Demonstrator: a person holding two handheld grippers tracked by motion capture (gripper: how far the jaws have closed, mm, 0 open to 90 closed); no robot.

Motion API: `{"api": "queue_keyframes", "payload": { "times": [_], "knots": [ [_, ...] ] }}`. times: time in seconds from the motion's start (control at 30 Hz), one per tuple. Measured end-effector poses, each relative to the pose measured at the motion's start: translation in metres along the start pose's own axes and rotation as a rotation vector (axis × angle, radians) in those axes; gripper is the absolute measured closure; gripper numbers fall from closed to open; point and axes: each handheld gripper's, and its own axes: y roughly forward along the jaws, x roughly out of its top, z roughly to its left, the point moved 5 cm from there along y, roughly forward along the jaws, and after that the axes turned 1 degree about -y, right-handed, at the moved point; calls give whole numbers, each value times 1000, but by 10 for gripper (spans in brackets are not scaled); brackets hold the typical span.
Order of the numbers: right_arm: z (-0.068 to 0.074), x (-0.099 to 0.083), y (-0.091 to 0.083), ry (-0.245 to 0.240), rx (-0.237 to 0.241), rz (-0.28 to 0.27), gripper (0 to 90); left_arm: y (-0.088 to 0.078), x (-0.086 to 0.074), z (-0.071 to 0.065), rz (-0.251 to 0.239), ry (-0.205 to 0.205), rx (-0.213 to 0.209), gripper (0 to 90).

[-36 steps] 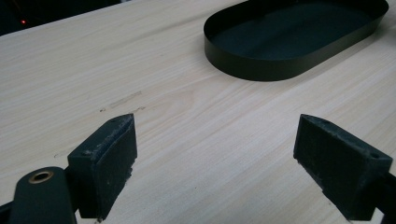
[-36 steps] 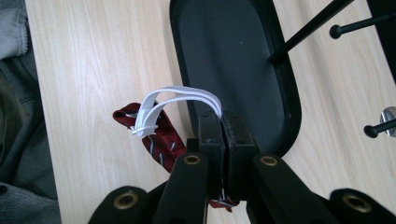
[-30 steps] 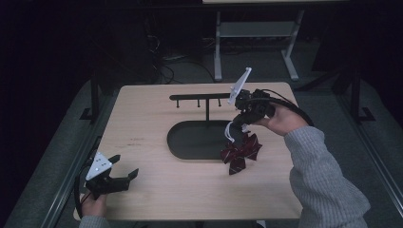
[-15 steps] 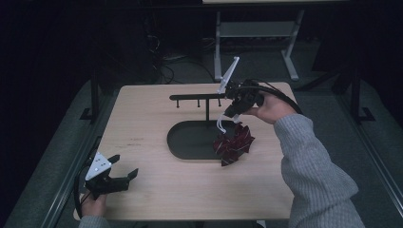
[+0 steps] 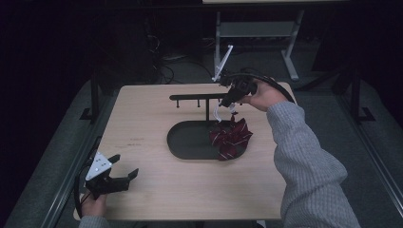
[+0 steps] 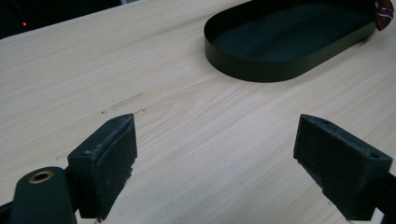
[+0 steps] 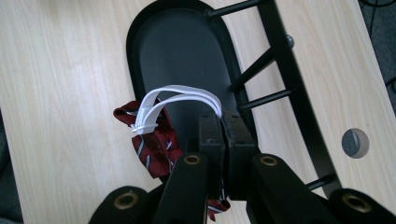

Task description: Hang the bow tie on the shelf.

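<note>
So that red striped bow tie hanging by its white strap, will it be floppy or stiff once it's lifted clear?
Probably floppy: the bow tie sags in folds below the white strap pinched by the right hand-held gripper. Likely light, since the thin strap barely stretches. It may swing and snag the rack.

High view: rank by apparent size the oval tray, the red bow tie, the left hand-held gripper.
1. Oval tray, clearly largest.
2. Left hand-held gripper and red bow tie look about alike. The gripper sits nearer the camera and the bow tie is bunched, hanging from the right hand-held gripper, so I won't rank them.
</note>
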Motion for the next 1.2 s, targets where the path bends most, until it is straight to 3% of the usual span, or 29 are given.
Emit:
{"api": "queue_keyframes", "payload": {
  "times": [1.2],
  "knots": [
    [-34, 4, 21, 70, 5, 53, 872, 0, 0, 2, 2, 1, 5, 131]
  ]
}}
